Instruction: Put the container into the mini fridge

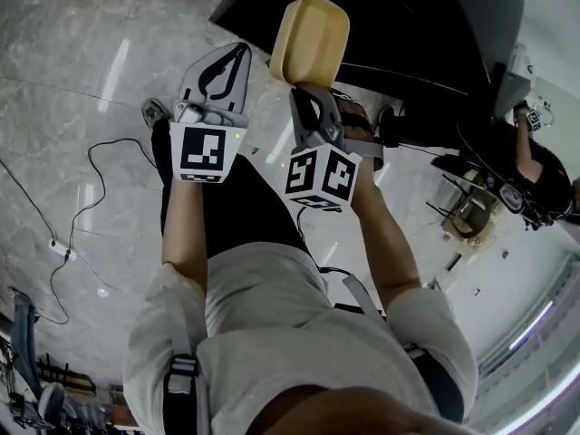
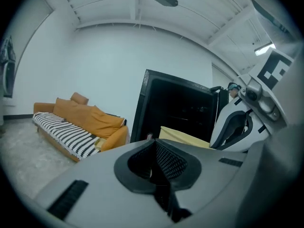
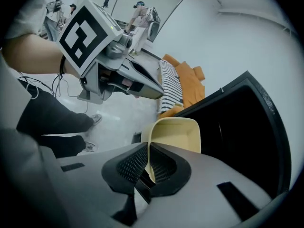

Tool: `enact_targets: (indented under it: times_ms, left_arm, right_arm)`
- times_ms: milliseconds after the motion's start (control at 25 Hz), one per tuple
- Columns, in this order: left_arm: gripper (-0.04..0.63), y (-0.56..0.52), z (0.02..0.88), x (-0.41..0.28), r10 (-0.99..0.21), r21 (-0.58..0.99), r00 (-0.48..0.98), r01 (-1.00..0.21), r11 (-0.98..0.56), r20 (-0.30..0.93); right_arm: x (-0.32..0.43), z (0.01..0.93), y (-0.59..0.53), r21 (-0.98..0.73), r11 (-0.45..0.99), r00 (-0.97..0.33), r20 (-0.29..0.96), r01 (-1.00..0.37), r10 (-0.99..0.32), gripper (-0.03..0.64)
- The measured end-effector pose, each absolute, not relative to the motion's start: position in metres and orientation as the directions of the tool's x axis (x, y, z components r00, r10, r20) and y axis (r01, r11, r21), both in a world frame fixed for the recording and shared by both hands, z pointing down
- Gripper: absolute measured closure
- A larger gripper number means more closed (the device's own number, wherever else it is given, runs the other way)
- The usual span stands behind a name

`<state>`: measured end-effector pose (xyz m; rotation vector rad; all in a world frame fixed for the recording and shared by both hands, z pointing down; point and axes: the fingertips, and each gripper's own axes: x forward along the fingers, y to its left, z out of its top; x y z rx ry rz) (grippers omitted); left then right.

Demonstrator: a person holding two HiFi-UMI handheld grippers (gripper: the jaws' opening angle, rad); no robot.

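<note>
Pale yellow plastic: that is the container [image 1: 311, 36], and you have it in your right gripper [image 1: 304, 93]. The jaws are pinched narrow on 1 thin wall of it, with the wall right between the pads. The container is up in the air, just in front of the black mini fridge [image 1: 408, 25], and its open side faces you. It is not inside the mini fridge yet.

Your left gripper [image 1: 217, 75] is near the mini fridge too. It is beside the container but not touching it. Its jaws are pressed together with nothing between them.

So 1 part looks done: the container is picked up and is close to the mini fridge. The main part is left. I think you need to move the container into the mini fridge, set it down inside and let go.

I cannot tell if the door of the mini fridge is open, or if that dark front is a closed door. If it is closed, your empty left gripper may have to pull it open first. The orange sofa [image 2: 80, 122] stands well off to one side of the mini fridge and is not in your way.
</note>
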<state>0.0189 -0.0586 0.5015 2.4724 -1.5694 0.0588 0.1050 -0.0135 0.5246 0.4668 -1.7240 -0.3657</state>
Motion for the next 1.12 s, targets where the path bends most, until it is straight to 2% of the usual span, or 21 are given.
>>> enact_targets:
  times_ms: [280, 480, 720, 840, 1000, 1120]
  left_arm:
    - [0.583, -0.068, 0.562, 0.027, -0.897, 0.136, 0.403, -0.914, -0.383, 0.181]
    - [0.583, -0.084, 0.601, 0.045, -0.896, 0.196, 0.376, -0.922, -0.335, 0.235]
    - [0.583, -0.091, 0.627, 0.057, -0.882, 0.214, 0.407, -0.908, -0.361, 0.239]
    - [0.583, -0.091, 0.648, 0.063, -0.876, 0.235, 0.392, -0.913, -0.333, 0.280]
    - [0.583, -0.121, 0.650, 0.061, -0.889, 0.264, 0.383, -0.910, -0.319, 0.250]
    - [0.583, -0.132, 0.665, 0.063, -0.889, 0.282, 0.368, -0.914, -0.292, 0.273]
  right_arm:
    - [0.113, 0.569, -0.042, 0.486, 0.858, -0.121, 0.853, -0.167, -0.507, 0.572]
    - [0.128, 0.589, -0.073, 0.478, 0.857, -0.100, 0.860, -0.192, -0.501, 0.572]
    - [0.139, 0.627, -0.094, 0.473, 0.862, -0.077, 0.867, -0.181, -0.492, 0.572]
    - [0.144, 0.641, -0.108, 0.456, 0.870, -0.078, 0.876, -0.186, -0.476, 0.572]
    - [0.140, 0.652, -0.134, 0.467, 0.867, -0.073, 0.872, -0.172, -0.484, 0.572]
    - [0.138, 0.660, -0.147, 0.472, 0.867, -0.068, 0.871, -0.161, -0.487, 0.572]
